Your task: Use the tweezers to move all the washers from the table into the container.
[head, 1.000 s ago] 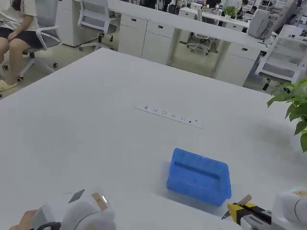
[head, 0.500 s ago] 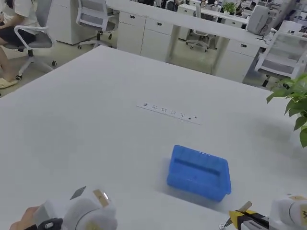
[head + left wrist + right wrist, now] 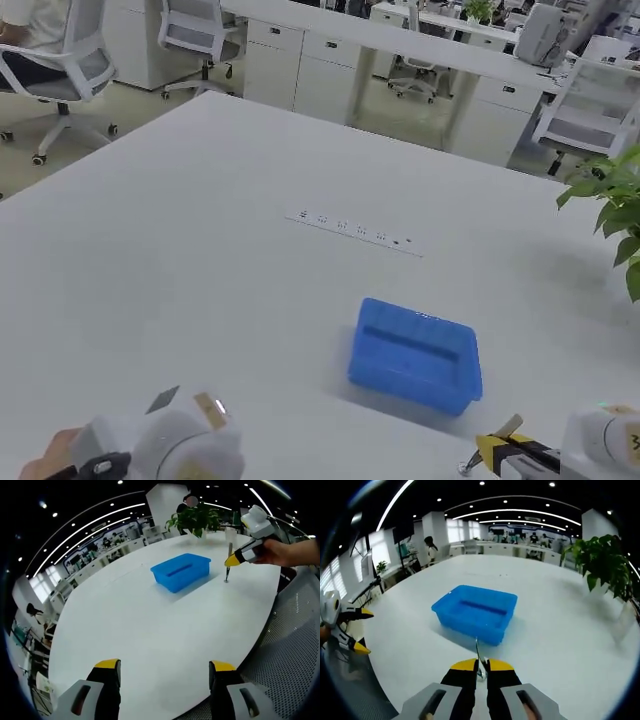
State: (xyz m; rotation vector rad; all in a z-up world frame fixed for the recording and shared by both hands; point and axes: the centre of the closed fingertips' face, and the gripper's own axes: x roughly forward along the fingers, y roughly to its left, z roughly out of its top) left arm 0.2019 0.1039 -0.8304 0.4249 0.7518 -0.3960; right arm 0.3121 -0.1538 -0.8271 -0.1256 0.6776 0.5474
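A blue plastic container [image 3: 415,355] stands on the white table [image 3: 200,250]; it also shows in the left gripper view [image 3: 181,571] and the right gripper view [image 3: 475,611]. My right gripper [image 3: 480,664] is shut on thin metal tweezers [image 3: 478,654] that point at the container's near wall. In the head view the right gripper [image 3: 497,448] is at the bottom right, just short of the container, with the tweezers' tip [image 3: 465,467] low by the table. My left gripper [image 3: 165,666] is open with nothing between its jaws, at the bottom left [image 3: 170,440].
A socket strip [image 3: 355,235] is set flush in the table beyond the container. A green plant [image 3: 615,205] stands at the right edge. Office chairs [image 3: 195,35] and white desks [image 3: 400,60] lie past the table's far side.
The right gripper with the tweezers has drawn back a little towards the near edge. The head camera has shifted slightly; the container and the left gripper keep their places.
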